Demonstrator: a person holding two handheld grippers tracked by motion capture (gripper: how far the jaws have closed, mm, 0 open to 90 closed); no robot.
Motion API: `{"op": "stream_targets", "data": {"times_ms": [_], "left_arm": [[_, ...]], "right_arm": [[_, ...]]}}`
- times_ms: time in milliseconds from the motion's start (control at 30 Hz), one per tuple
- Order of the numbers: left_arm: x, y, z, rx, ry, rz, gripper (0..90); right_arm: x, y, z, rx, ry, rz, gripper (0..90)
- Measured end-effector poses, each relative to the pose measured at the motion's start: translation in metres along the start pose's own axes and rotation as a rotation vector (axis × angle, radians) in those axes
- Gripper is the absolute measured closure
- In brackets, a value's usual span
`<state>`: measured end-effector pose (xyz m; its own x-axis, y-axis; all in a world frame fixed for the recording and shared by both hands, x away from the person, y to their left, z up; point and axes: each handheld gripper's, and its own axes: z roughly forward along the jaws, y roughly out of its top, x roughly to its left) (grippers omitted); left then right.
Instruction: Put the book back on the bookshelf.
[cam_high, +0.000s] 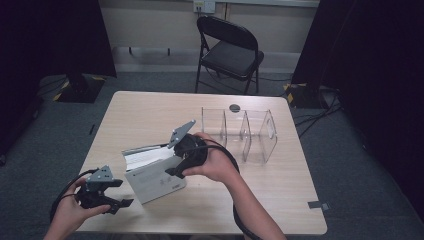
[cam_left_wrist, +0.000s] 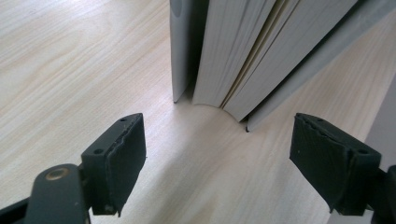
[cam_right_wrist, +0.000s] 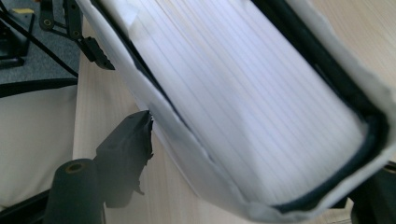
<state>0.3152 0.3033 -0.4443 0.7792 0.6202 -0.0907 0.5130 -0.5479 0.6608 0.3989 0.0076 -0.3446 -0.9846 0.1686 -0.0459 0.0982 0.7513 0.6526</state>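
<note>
A thick book (cam_high: 155, 175) in a white cover stands on its edge on the wooden table (cam_high: 280, 200), pages up and leaning. My right gripper (cam_high: 176, 165) is shut on its right end. In the right gripper view the left pad (cam_right_wrist: 135, 140) presses the cover of the book (cam_right_wrist: 243, 107), while the other jaw is mostly hidden behind it. My left gripper (cam_high: 119, 194) is open near the table's front left corner, just left of the book. In the left gripper view its gripper (cam_left_wrist: 219, 154) faces the book's lower edge (cam_left_wrist: 233, 46), with nothing between the pads.
A clear plastic divider rack (cam_high: 245, 132) stands behind and to the right of the book, with a small black disc (cam_high: 235, 107) behind it. A black folding chair (cam_high: 230, 47) stands beyond the table. Cables trail from both grippers.
</note>
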Motion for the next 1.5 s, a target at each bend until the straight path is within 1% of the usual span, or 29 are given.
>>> {"op": "stream_targets", "data": {"times_ms": [67, 167, 200, 233, 400, 433, 467, 500, 533, 567, 600, 633, 667, 733, 767, 833, 867, 900, 967, 1000, 1033, 1100, 1167, 1267, 1367, 1400, 1433, 1467, 1500], "left_arm": [[0.0, -0.001, 0.002, -0.012, 0.0, -0.008, 18.5], [0.0, -0.001, 0.002, 0.003, 0.004, 0.002, 18.8], [0.001, -0.001, 0.003, 0.007, 0.006, 0.007, 18.9], [0.001, -0.001, 0.004, 0.004, 0.01, 0.002, 18.9], [0.002, -0.003, 0.006, -0.003, 0.008, -0.006, 18.8], [0.004, -0.004, 0.005, -0.002, 0.008, -0.016, 18.8], [0.004, -0.004, 0.005, -0.002, 0.008, -0.016, 18.8], [0.005, -0.005, 0.006, -0.002, 0.011, -0.024, 18.9], [0.005, -0.005, 0.006, -0.002, 0.011, -0.024, 19.2], [0.006, -0.006, 0.007, 0.009, 0.013, -0.026, 19.3], [0.006, -0.006, 0.007, 0.009, 0.013, -0.026, 19.3], [0.007, -0.006, 0.007, 0.005, 0.017, -0.022, 19.3], [0.007, -0.007, 0.008, 0.005, 0.015, -0.026, 19.6], [0.007, -0.007, 0.01, 0.005, 0.02, -0.028, 19.6], [0.006, -0.007, 0.013, 0.001, 0.01, -0.032, 19.5], [0.006, -0.008, 0.016, 0.005, 0.008, -0.028, 19.5], [0.006, -0.008, 0.021, 0.008, 0.011, -0.02, 19.3], [0.006, -0.008, 0.021, 0.008, 0.011, -0.02, 19.1], [0.006, -0.007, 0.027, 0.009, 0.014, -0.014, 19.0], [0.006, -0.007, 0.027, 0.009, 0.014, -0.014, 18.9], [0.006, -0.006, 0.03, 0.017, 0.012, -0.007, 18.9], [0.006, -0.006, 0.032, 0.015, 0.01, -0.007, 18.9], [0.006, -0.004, 0.036, 0.012, 0.015, 0.002, 19.0], [0.006, -0.004, 0.038, 0.011, 0.015, 0.008, 18.9], [0.005, -0.005, 0.042, 0.01, 0.017, 0.013, 19.0], [0.005, -0.005, 0.042, 0.01, 0.017, 0.013, 19.1], [0.005, -0.006, 0.043, 0.006, 0.022, 0.011, 19.1], [0.005, -0.006, 0.043, 0.009, 0.018, 0.018, 18.8], [0.005, -0.008, 0.045, 0.011, 0.025, 0.019, 18.7]], "right_arm": [[-0.001, 0.003, -0.002, 0.011, 0.008, -0.014, 25.3], [-0.001, 0.006, -0.003, 0.004, 0.018, -0.017, 25.2], [-0.002, 0.007, -0.003, 0.003, 0.022, -0.033, 25.2], [-0.002, 0.01, -0.003, 0.017, 0.025, -0.049, 25.3], [-0.003, 0.013, -0.003, 0.038, 0.034, -0.063, 27.7], [-0.003, 0.013, -0.005, 0.048, 0.039, -0.062, 32.0], [-0.003, 0.013, -0.005, 0.048, 0.039, -0.062, 32.0], [-0.002, 0.013, -0.007, 0.05, 0.049, -0.075, 39.3], [-0.002, 0.013, -0.007, 0.05, 0.049, -0.075, 39.3], [-0.001, 0.012, -0.01, 0.051, 0.064, -0.085, 48.4], [-0.001, 0.012, -0.01, 0.051, 0.064, -0.085, 48.4], [0.0, 0.011, -0.012, 0.045, 0.088, -0.067, 51.2], [0.002, 0.01, -0.013, 0.037, 0.085, -0.036, 51.7], [0.005, 0.01, -0.013, 0.037, 0.069, -0.04, 52.2], [0.006, 0.009, -0.014, 0.039, 0.065, -0.023, 52.2], [0.006, 0.008, -0.015, 0.041, 0.055, -0.021, 52.2], [0.005, 0.005, -0.018, 0.045, 0.041, 0.009, 52.3], [0.005, 0.005, -0.018, 0.045, 0.041, 0.009, 52.3], [0.004, -0.003, -0.026, 0.055, 0.012, 0.036, 52.4], [0.004, -0.003, -0.026, 0.055, 0.012, 0.036, 52.4], [0.004, -0.009, -0.031, 0.054, -0.002, 0.054, 52.3], [0.004, -0.011, -0.033, 0.057, -0.008, 0.054, 52.3], [0.004, -0.014, -0.037, 0.068, -0.015, 0.07, 51.7], [0.004, -0.014, -0.037, 0.076, -0.024, 0.091, 50.6], [0.006, -0.008, -0.037, 0.109, -0.034, 0.095, 48.0], [0.006, -0.008, -0.037, 0.109, -0.034, 0.095, 48.0], [0.006, -0.006, -0.036, 0.118, -0.037, 0.08, 46.2], [0.006, -0.004, -0.037, 0.125, -0.044, 0.08, 43.3], [0.006, 0.003, -0.04, 0.117, -0.03, 0.093, 41.3]]}}
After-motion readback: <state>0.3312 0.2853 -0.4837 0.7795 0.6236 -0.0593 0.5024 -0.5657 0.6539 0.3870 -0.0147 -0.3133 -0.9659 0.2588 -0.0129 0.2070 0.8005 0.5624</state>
